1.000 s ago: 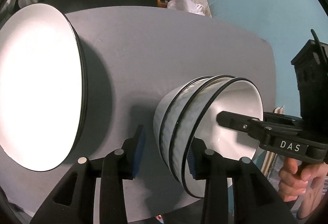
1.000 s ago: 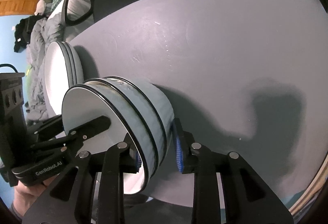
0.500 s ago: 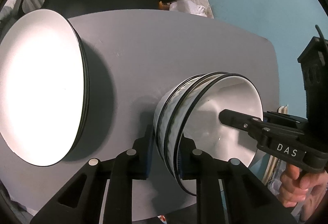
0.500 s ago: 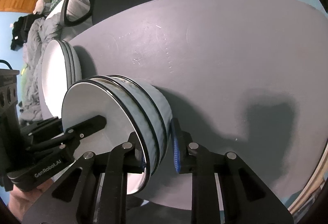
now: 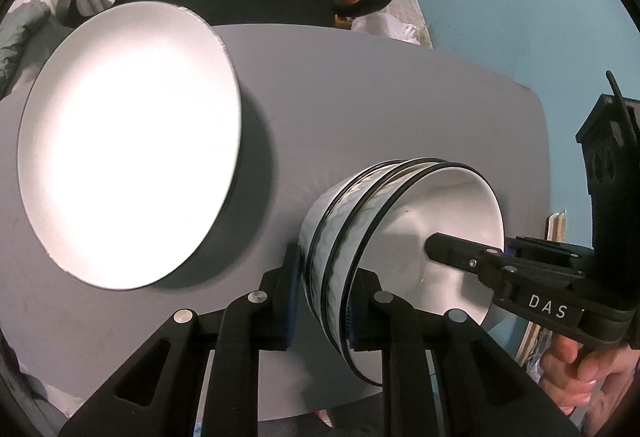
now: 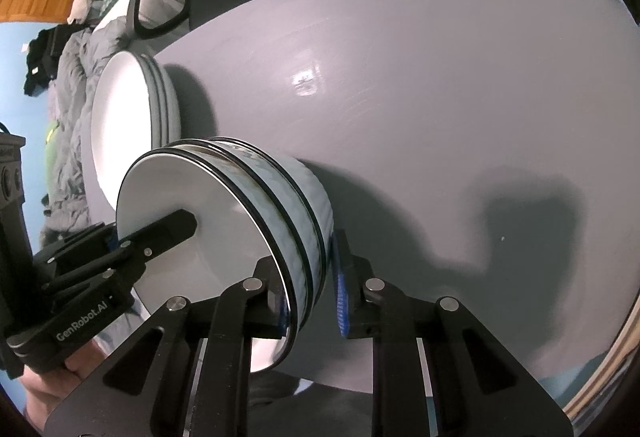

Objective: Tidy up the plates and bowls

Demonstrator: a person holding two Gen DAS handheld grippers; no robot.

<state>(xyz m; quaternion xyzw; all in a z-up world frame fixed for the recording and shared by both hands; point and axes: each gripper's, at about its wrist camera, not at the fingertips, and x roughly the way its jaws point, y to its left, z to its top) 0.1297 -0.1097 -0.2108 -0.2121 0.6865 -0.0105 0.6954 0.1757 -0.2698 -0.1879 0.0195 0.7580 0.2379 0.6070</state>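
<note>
Bowls (image 5: 404, 233), three of them nested, sit near the front edge of the grey table (image 5: 400, 109), just beside a stack of white plates (image 5: 128, 141). The left gripper (image 5: 320, 301) has just been closing and now pinches the near rim, one finger outside the wall and one inside. The right gripper (image 6: 312, 293) has also been closing on the opposite rim; its inner pad presses the rim, though whether the outer blue pad fully touches the wall I can't quite tell. These look like glazed ceramic: stiff, smooth enough to slip, heavy as a nested set, and likely to chip if knocked against the plates. Taking the rim on both sides seems the sound hold, since a single pinch could let the lower bowls drop away. The right tool reads "DAS" on its side, and the left one reads "GenRobot.AI".
</note>
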